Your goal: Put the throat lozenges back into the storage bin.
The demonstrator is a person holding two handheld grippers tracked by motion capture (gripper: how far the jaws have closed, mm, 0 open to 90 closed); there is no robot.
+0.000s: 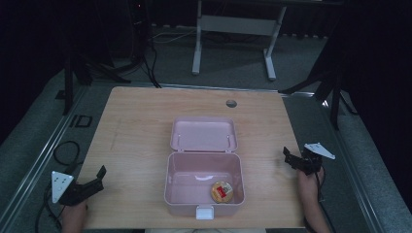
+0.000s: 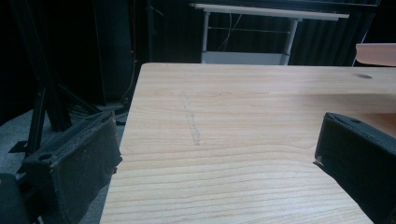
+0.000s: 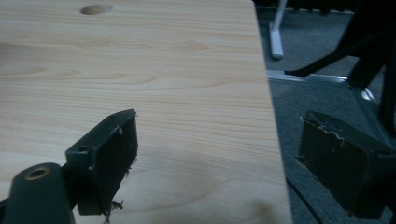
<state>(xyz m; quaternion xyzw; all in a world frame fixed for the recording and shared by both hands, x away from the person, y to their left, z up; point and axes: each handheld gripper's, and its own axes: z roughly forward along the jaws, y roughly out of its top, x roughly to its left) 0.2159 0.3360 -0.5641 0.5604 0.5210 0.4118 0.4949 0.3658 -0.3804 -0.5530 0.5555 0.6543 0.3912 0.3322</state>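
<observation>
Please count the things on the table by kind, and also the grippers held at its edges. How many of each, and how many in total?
Pink box, lid open: 1
Round snack cup inside the box: 1
Grippers: 2, left gripper and right gripper
Total: 4

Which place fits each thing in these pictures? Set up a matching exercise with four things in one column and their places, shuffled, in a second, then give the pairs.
Things
1. pink box
2. round snack cup
3. left tool
4. right tool

Places
A. at the table's right edge
B. middle of the table, lid open
C. at the table's near left corner
D. inside the box, near right corner

Pairs: 1-B, 2-D, 3-C, 4-A
</observation>
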